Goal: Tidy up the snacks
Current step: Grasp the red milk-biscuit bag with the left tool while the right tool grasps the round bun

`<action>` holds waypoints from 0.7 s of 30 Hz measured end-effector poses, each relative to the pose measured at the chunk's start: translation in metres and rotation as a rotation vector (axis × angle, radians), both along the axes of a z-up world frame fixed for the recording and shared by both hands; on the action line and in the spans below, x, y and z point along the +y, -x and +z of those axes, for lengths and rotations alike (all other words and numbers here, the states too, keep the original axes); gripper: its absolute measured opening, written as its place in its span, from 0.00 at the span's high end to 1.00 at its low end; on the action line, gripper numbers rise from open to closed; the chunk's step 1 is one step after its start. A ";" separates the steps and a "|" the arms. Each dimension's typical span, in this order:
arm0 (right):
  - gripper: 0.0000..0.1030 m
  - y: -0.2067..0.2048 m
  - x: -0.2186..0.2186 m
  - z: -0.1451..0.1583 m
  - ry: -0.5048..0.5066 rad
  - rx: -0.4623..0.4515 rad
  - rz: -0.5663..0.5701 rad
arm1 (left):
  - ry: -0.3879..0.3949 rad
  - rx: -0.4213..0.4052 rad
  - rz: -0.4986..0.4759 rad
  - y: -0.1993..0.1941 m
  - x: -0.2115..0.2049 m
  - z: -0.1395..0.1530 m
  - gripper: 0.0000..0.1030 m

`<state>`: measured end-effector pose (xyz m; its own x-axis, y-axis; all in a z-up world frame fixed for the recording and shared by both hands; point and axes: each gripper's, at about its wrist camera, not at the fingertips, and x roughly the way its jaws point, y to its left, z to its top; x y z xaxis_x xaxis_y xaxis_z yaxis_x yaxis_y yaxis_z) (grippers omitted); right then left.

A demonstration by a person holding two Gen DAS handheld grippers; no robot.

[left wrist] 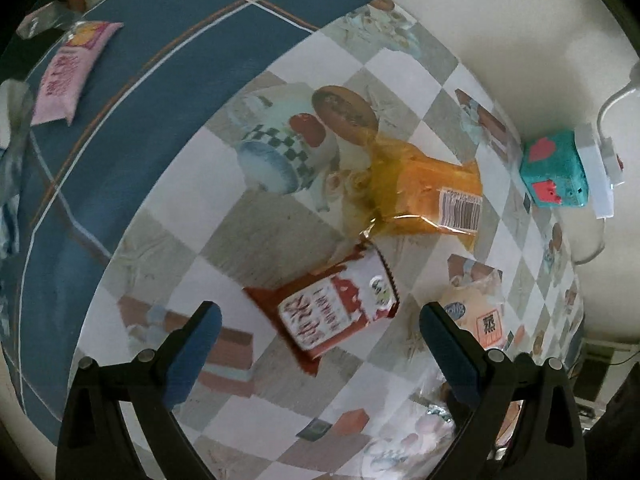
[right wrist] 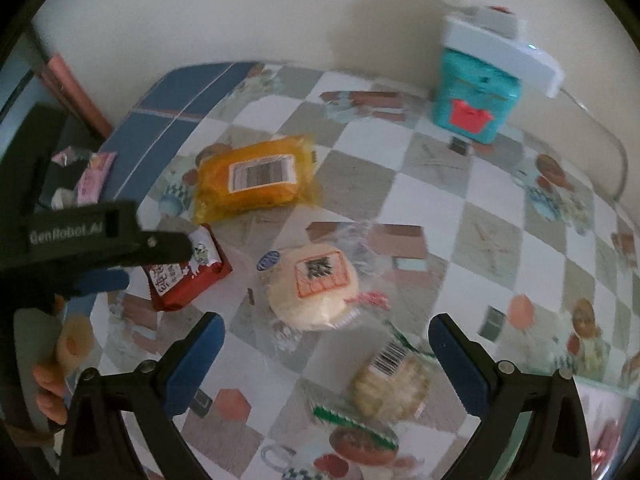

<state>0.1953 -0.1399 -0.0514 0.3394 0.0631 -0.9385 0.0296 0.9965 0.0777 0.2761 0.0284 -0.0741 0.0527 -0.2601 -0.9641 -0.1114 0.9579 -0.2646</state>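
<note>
Snacks lie scattered on the checked tabletop (right wrist: 492,236): a red packet (left wrist: 340,304), an orange packet (left wrist: 432,196) with a barcode label, a round bun in clear wrap (right wrist: 312,288), and a biscuit pack (right wrist: 390,384) nearest the right gripper. A pink packet (left wrist: 66,72) lies well apart on the blue cloth (left wrist: 168,64). The left gripper (left wrist: 320,340) hangs above the red packet with its jaws wide and nothing between them; the right gripper (right wrist: 326,354) hangs between the bun and the biscuit pack, equally wide and empty.

Likely failure modes, judged from this layout:
- The red packet touches or slightly overlaps the clear tail of the orange packet; a closing left gripper could catch both wrappers or drag the orange one along.
- The red packet lies flat and skewed to the jaw line, so the fingers (left wrist: 196,344) may slide over the film instead of pinching it.
- The bun's loose wrap offers slack film; a pinch on film alone may let the bun swing or slip, while a firm pinch may crush it.
- The two grippers work close together and could collide.
- A teal box (right wrist: 476,92) and white device (right wrist: 504,52) at the wall, with its cable (right wrist: 616,168), could snag a wide sweep.
</note>
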 end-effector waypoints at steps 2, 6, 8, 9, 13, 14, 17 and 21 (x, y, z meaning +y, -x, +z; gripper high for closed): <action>0.00 -0.006 0.006 -0.009 0.022 0.018 0.029 | -0.021 0.016 -0.022 -0.004 -0.006 -0.004 0.04; 0.00 -0.013 0.012 -0.020 0.053 0.038 0.050 | -0.056 0.041 -0.023 -0.009 -0.013 -0.015 0.04; 0.00 -0.016 0.012 -0.025 0.066 0.049 0.057 | -0.044 0.066 -0.038 -0.012 -0.016 -0.020 0.04; 0.00 -0.017 0.012 -0.027 0.077 0.052 0.061 | -0.046 0.072 -0.037 -0.014 -0.017 -0.023 0.04; 0.00 -0.022 0.012 -0.034 0.120 0.062 0.071 | -0.069 0.069 -0.051 -0.017 -0.028 -0.027 0.04; 0.00 -0.023 0.012 -0.035 0.123 0.062 0.070 | -0.068 0.069 -0.056 -0.016 -0.031 -0.027 0.04; 0.00 -0.026 0.012 -0.037 0.136 0.055 0.067 | -0.073 0.064 -0.069 -0.021 -0.035 -0.029 0.04; 0.00 -0.027 0.013 -0.039 0.152 0.048 0.078 | -0.091 0.056 -0.066 -0.018 -0.044 -0.030 0.04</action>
